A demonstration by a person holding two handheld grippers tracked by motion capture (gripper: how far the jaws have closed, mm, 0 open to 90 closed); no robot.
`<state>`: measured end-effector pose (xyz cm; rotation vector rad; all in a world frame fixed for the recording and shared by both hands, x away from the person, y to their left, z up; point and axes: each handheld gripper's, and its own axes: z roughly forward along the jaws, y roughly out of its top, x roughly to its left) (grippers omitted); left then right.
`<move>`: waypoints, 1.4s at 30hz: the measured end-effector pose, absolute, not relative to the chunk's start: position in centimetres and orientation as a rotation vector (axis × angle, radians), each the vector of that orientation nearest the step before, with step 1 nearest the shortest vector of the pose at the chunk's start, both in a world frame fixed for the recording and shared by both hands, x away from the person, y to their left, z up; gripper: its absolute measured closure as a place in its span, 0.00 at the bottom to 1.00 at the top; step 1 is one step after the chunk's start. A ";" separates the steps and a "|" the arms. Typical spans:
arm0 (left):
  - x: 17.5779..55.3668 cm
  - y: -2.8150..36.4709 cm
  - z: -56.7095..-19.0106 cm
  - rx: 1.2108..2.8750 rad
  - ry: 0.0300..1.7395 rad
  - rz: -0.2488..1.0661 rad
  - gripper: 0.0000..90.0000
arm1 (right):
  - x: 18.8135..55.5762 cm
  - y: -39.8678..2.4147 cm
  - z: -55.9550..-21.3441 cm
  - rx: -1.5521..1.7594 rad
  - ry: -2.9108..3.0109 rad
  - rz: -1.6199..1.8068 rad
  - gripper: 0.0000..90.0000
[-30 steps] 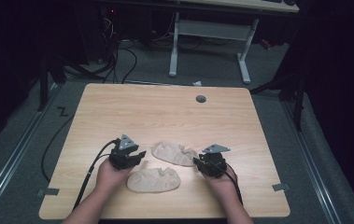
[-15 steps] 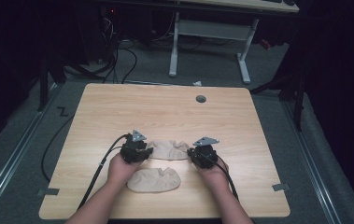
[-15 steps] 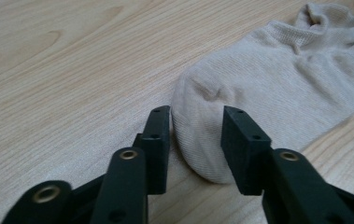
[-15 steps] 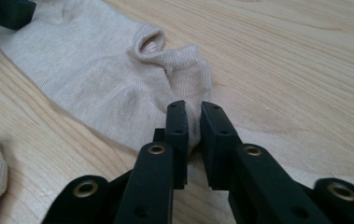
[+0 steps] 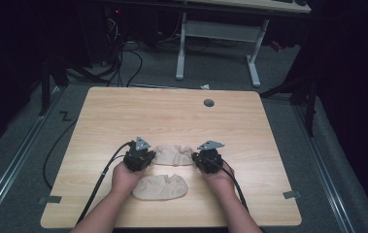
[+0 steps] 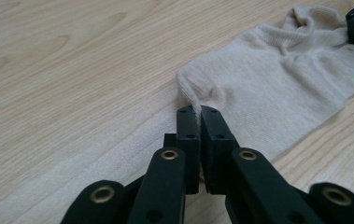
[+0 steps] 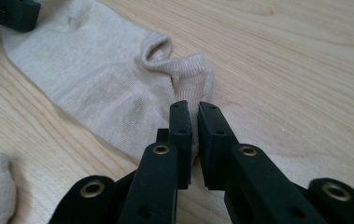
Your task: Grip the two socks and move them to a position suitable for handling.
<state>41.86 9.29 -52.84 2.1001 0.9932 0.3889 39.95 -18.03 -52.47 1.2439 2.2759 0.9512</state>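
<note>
Working at a light wood-grain table (image 5: 123, 111) with a grey round cable port (image 5: 209, 103) near its far edge, you sit in a dim room with grey carpet, black cables on the floor beyond the far left corner and a white desk frame (image 5: 215, 34) behind. Metal rails run along the floor on both sides, and grey tape tabs (image 5: 49, 199) mark the near corners. Starting at your left, your left gripper (image 5: 147, 156) sits at the left end of the farther beige ankle sock (image 5: 173, 155); in the left gripper view its jaws have just been closing and now stand nearly together, pinching a raised fold of the sock's edge (image 6: 191, 91) between the pads. The rest of that sock (image 6: 277, 84) lies flat on the wood, stretching away toward the other gripper's black tip at the top right corner. A second beige sock (image 5: 160, 187) lies nearer to you, between your two forearms and apart from the first. At the right, your right gripper (image 5: 197, 158) meets the opposite end of the farther sock; in the right gripper view its jaws have also just been closing and stand with a thin slit between them, the sock's cuff (image 7: 188, 77) bunched right at the tips, so it looks gripped there. Nothing else lies on the tabletop, and a black cable trails from each gripper back along your arms.
</note>
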 end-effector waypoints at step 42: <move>32.8 14.2 -48.5 2.070 0.909 0.425 0.98 | 31.5 -15.8 -48.7 0.936 2.257 1.092 0.94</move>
